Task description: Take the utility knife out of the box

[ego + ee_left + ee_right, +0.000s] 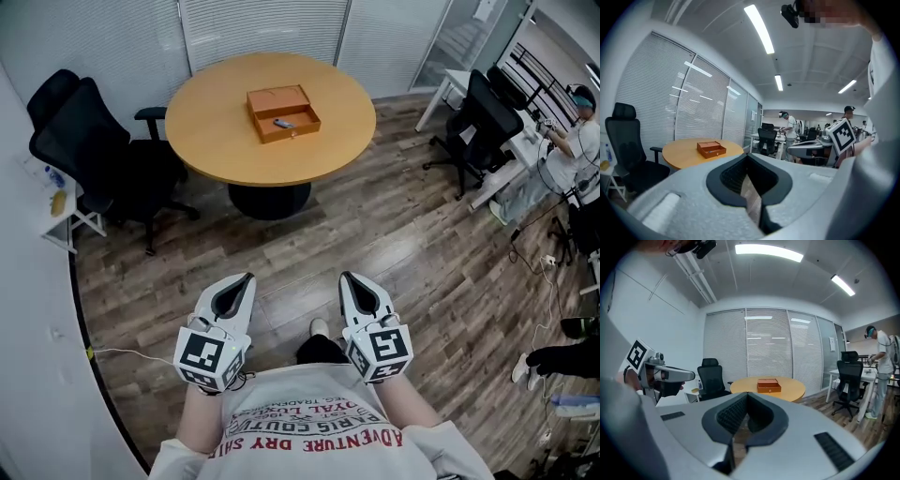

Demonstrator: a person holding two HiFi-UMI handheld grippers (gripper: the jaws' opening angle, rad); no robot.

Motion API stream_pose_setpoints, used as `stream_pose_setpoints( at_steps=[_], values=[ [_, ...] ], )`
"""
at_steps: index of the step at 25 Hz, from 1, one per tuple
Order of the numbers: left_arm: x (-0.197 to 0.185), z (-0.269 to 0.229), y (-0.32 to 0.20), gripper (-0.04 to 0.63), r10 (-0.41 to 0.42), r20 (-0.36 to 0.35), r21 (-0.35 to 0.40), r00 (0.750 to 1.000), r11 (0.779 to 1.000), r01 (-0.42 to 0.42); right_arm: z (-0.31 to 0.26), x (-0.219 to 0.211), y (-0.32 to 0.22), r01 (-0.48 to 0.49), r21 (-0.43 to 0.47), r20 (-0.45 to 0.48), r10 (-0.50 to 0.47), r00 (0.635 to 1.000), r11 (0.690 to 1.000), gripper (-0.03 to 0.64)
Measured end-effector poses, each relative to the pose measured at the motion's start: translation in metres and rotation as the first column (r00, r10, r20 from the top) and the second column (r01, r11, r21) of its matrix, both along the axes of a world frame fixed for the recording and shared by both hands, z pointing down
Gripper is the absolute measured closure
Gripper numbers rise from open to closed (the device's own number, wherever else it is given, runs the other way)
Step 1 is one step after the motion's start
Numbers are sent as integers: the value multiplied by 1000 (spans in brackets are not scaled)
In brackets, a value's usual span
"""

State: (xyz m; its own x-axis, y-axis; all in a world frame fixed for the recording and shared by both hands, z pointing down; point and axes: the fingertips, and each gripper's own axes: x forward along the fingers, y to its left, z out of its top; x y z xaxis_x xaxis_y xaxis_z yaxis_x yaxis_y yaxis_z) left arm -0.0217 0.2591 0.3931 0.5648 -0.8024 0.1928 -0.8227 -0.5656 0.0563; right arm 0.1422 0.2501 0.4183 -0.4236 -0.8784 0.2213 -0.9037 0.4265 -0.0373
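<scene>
Knife [282,123] tiny in box [292,132], details unclear

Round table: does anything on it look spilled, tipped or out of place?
Nothing stands out. The box lies open and flat near the middle of the table, the utility knife inside it, nothing spilled.

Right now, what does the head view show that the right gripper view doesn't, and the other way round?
Head view only: it looks down into the open box, where a small dark thing, likely the knife, lies. It also shows the wooden floor between the person and the table.

Right gripper view only: the ceiling light. It sees the box side-on, so the inside is hidden.

Both: the round table with the box on it, a black chair, and the left tongs and right tongs, shut and empty, far from the box.
</scene>
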Motion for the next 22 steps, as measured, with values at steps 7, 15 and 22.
stream_pose_setpoints(
  at_steps=[7,15,22],
  values=[
    [72,-17,-80,601,-54,14,8,998,999,54,-28,72,-94,49,50,15,-50,999,998,609],
    [127,-22,-150,601,-88,33,11,996,996,87,-27,119,-178,102,25,18,-102,995,994,609],
    [122,-3,-204,601,-110,43,-29,993,993,111,-6,118,-235,116,-21,9,-116,993,993,609]
  ],
)
